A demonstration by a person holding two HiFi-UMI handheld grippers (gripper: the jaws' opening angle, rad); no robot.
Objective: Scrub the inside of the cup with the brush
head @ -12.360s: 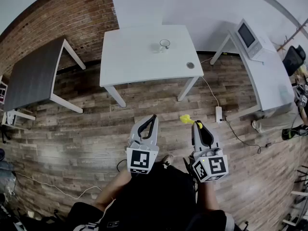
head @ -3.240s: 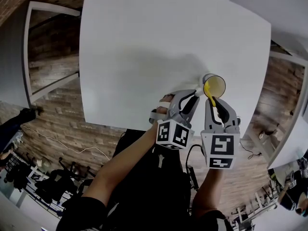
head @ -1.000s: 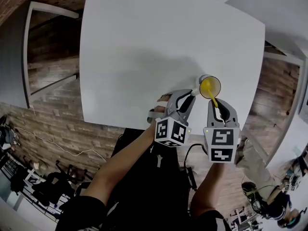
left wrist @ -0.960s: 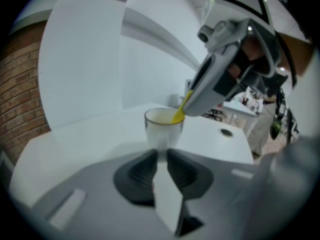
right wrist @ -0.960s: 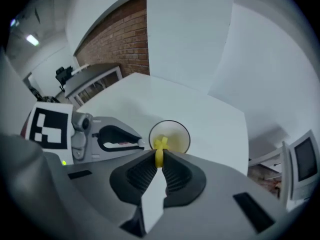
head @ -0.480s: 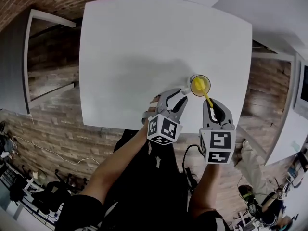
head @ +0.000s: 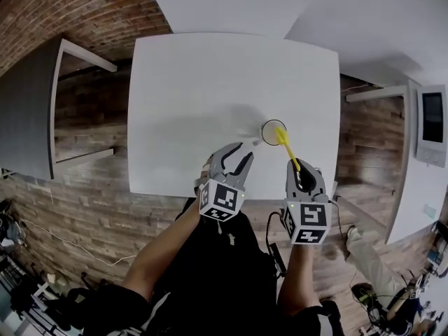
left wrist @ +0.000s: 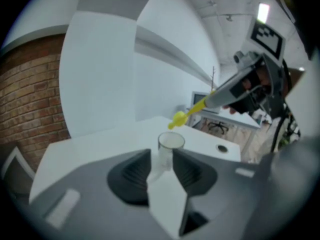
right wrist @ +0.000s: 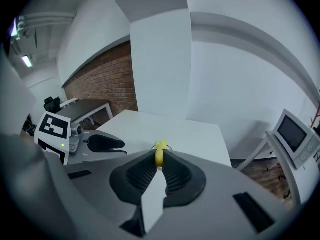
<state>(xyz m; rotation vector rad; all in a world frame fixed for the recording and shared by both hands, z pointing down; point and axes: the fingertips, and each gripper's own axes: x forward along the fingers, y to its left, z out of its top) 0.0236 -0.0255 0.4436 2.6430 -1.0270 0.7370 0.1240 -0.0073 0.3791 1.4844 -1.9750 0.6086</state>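
1. The left gripper (head: 242,153) has just been opening. Its jaws stand released with nothing between them, and the cup (head: 274,132) shows only past the fingertips. The cup stands free and upright on the white table (head: 182,82), near the front edge on my right. If I scrub now, nothing steadies it, and any sideways push could skid it or tip it over.

2. The right gripper (head: 299,171) is clenched on the far end of the yellow brush (head: 288,150). The brush head hovers just above the rim, not inside the cup. With that much handle sticking out, I expect the brush could twist in the pads once the head presses against the cup wall.

3. If I bring the brush down off centre, the head lands on the rim instead of in the mouth. I judge that an unheld cup this light would topple.

4. I have to take hold of the cup again first. It is clear and hard to judge from the left gripper view. If one finger arrives before the other, it shoves the cup away rather than trapping it.

5. Both grippers work close together around one small cup. A careless approach could knock the left fingers into the brush handle.
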